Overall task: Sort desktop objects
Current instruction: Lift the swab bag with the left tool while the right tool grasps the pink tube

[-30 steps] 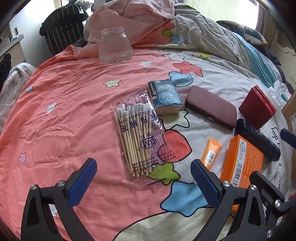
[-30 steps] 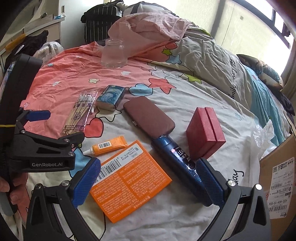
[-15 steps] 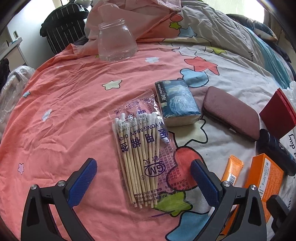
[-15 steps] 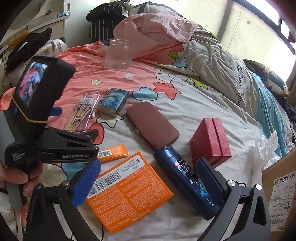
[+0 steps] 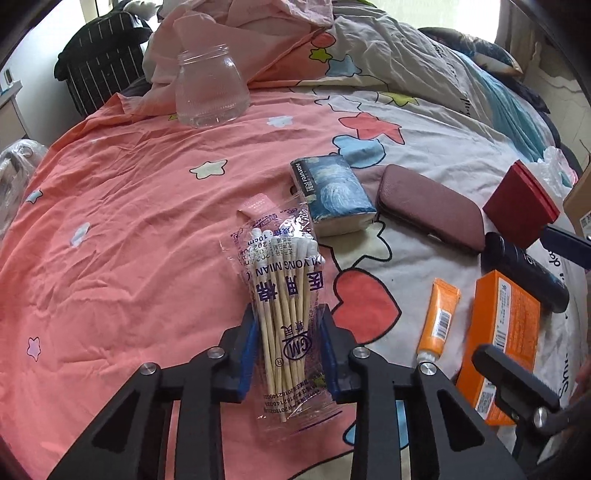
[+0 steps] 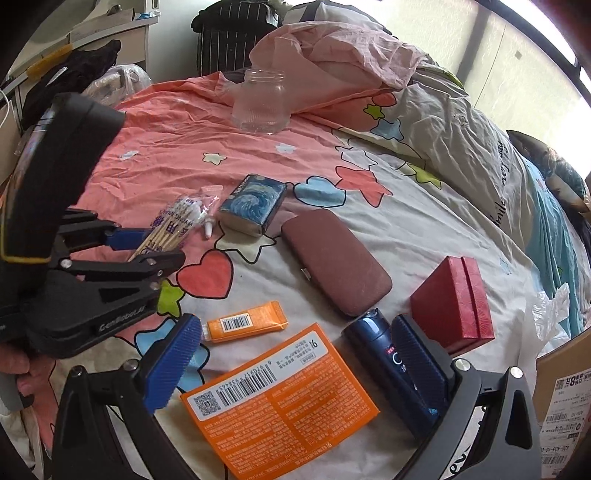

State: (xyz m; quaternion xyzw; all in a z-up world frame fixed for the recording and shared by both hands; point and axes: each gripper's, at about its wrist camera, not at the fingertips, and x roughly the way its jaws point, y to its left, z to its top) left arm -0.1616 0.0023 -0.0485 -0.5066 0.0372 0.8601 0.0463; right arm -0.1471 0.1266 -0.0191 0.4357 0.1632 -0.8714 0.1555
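Observation:
My left gripper (image 5: 288, 350) is shut on a clear bag of cotton swabs (image 5: 284, 295), which also shows in the right wrist view (image 6: 173, 225). My right gripper (image 6: 295, 354) is open over an orange box (image 6: 280, 402), with a dark blue bottle (image 6: 388, 365) by its right finger. On the bedsheet lie an orange tube (image 6: 243, 325), a maroon case (image 6: 332, 266), a red box (image 6: 454, 299), a blue tissue pack (image 6: 253, 203) and a glass jar (image 6: 260, 101).
A rumpled pink cloth (image 6: 332, 44) and quilt lie behind the jar. A striped black bag (image 6: 232, 29) stands at the back. A cardboard carton (image 6: 561, 398) is at the right edge. A desk (image 6: 92, 40) is at the far left.
My left gripper has moved forward and closed on the bag of cotton swabs. My right gripper has lowered a little towards the orange box and the bottle.

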